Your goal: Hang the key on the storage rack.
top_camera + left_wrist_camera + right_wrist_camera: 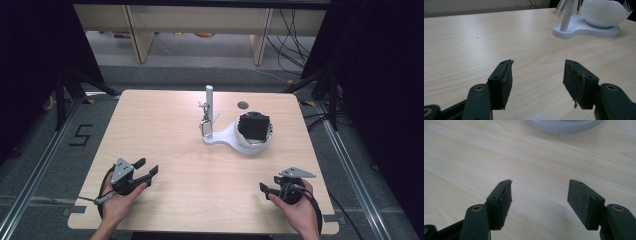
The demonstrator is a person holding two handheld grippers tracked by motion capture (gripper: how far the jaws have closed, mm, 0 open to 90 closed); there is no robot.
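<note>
A laboratory recording bay: a bare pale-wood desk (165, 125) stands on grey carpet between black curtains (30, 60) and metal floor rails (345, 155). A taped numeral "5" (81, 135) marks the floor at left, loose cables (292, 35) trail along the far wall behind wooden furniture legs (140, 37), and black stand legs (65, 90) flank the desk.

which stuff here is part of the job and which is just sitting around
Part of the job:
- white stand with its upright post
- white bowl on the stand, a black item in it
- small item hanging from the post
- left gripper, open
- right gripper, open

Just lying about:
- round hole in the table
- cables on the floor
</note>
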